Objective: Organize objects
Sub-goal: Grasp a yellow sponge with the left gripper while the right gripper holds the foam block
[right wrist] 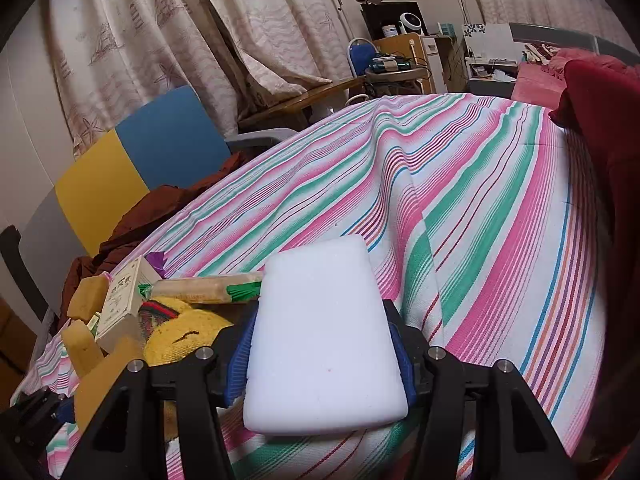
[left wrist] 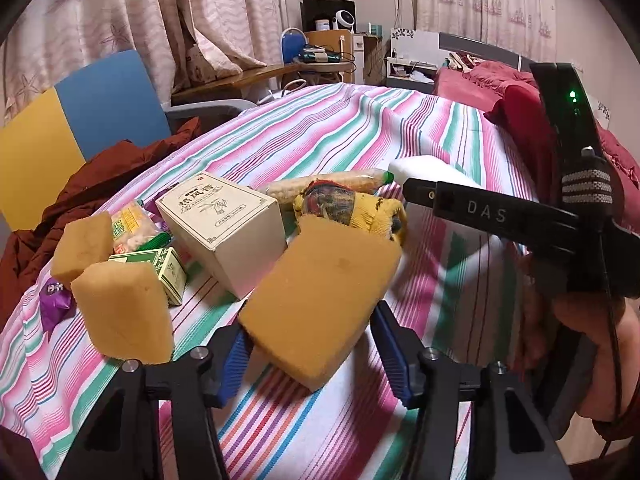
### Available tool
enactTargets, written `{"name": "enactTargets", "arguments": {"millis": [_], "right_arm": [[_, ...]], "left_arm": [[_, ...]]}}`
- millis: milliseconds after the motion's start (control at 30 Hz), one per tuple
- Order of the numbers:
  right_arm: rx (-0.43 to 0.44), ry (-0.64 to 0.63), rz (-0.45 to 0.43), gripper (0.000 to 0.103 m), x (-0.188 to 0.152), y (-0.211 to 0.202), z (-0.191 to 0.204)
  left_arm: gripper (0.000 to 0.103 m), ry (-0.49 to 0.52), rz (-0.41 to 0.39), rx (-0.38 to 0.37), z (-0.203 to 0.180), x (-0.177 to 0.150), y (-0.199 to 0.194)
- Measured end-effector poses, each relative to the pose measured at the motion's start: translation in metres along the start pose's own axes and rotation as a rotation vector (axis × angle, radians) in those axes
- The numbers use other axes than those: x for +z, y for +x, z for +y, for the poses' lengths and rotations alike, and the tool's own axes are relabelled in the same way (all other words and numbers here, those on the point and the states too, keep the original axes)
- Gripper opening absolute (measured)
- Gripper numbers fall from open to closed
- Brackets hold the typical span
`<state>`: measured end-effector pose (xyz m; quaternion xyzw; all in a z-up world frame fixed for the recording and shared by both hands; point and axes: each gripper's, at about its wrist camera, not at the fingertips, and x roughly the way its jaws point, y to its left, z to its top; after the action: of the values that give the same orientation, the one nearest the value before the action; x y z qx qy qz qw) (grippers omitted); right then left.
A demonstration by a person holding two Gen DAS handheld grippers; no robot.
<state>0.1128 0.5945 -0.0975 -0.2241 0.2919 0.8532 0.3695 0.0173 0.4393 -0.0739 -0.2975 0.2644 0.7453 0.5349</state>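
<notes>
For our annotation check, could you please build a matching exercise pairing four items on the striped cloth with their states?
Things:
1. white foam block
2. large yellow sponge
3. cream box
4. long snack packet

States:
A. behind the yellow knit toy
B. between the right claw's pads
C. between the left claw's pads
D. flanked by sponges

Pairs: 1-B, 2-C, 3-D, 4-A

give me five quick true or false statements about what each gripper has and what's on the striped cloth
1. The right gripper is shut on a white foam block. True.
2. A yellow sponge sits between the left gripper fingers. True.
3. The cream box stands on the blue and yellow chair. False: it is on the striped cloth.
4. Only one yellow sponge shows. False: two more stand left.
5. The white foam block is round. False: rectangular.
</notes>
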Motion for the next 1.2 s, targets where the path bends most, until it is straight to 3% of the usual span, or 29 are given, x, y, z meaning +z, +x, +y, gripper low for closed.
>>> {"name": "enactTargets", "arguments": {"millis": [333, 600, 767, 900, 1200], "right_arm": [[-0.018, -0.036, -0.002, 0.059, -0.002, 0.000, 0.005], [-0.032, -0.109, -0.020, 0.059, -0.005, -0.006, 0.018], [-0.040, -0.179, -0.050, 0.059, -0.012, -0.018, 0.031], [-0.010, -0.168, -0.075, 0.059, -0.016, -0.037, 0.034], [0.096, -0.232, -0.061, 0.058, -0.022, -0.066, 0.066]], "left_arm": [[0.047, -0.056, -0.067, 0.077, 0.001, -0.024, -0.021], [0.047, -0.202, -0.096, 0.116, 0.016, -0.050, -0.045], [0.047, -0.211, -0.109, 0.153, 0.011, -0.060, -0.054], [0.047, -0.222, -0.122, 0.170, 0.011, -0.065, -0.061], [0.047, -0.370, -0.145, 0.141, 0.035, -0.088, -0.078]]}}
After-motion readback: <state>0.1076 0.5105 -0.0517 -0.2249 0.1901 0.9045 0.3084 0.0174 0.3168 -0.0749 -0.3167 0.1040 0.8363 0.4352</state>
